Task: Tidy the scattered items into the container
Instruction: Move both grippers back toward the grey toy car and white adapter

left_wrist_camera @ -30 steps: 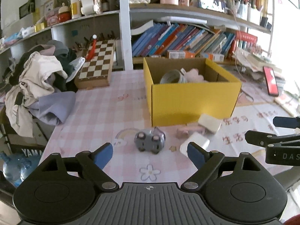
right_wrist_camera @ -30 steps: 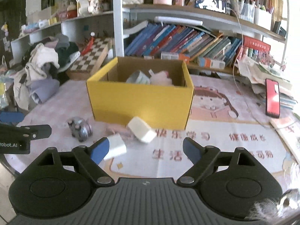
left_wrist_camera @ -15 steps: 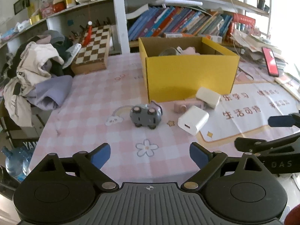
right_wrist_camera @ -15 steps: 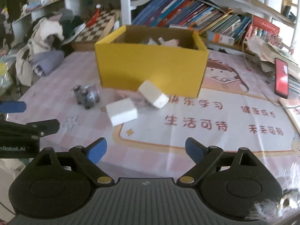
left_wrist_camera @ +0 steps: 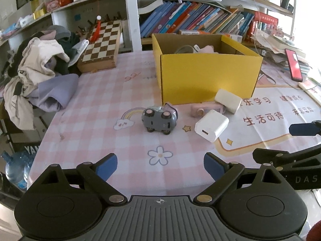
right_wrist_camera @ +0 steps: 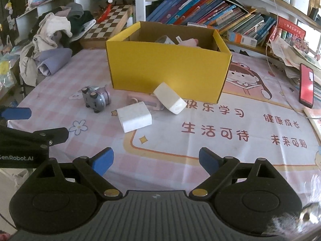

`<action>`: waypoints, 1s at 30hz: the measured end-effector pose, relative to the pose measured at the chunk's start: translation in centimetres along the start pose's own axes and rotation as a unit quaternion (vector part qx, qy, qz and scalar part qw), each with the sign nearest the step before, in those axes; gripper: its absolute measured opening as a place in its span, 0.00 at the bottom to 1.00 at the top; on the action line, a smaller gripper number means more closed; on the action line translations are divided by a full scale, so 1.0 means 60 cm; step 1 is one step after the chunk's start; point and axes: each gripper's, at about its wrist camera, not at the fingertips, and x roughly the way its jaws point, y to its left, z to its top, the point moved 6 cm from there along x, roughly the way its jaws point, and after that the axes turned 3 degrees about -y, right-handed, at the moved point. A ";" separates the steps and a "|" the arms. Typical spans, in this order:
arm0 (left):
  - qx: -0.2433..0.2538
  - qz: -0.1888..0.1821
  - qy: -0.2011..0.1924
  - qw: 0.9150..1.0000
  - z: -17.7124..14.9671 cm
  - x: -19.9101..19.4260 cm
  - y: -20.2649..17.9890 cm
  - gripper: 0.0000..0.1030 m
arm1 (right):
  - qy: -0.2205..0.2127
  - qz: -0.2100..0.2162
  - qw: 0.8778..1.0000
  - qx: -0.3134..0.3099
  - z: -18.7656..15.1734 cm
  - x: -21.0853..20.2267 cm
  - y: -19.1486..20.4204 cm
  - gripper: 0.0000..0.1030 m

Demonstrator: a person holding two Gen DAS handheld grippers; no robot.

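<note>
2 white chargers (left_wrist_camera: 211,128), 1 grey toy car (left_wrist_camera: 159,118) and 1 pink gadget (left_wrist_camera: 205,107) lie mid-desk before 1 yellow box (left_wrist_camera: 206,76); left gripper (left_wrist_camera: 160,165) and right gripper (right_wrist_camera: 155,160) both gape wide, holding nothing.

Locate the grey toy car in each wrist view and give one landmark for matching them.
Left wrist: the toy car sits near centre, on its side, left of the white charger.
Right wrist: the toy car is left of centre, again left of the charger.
Shared landmark: the yellow box, behind the car in both views.
</note>
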 end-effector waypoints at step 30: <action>-0.005 0.006 0.015 1.000 0.012 0.037 0.019 0.93 | 0.027 0.024 0.999 -0.014 0.020 0.039 0.011 0.89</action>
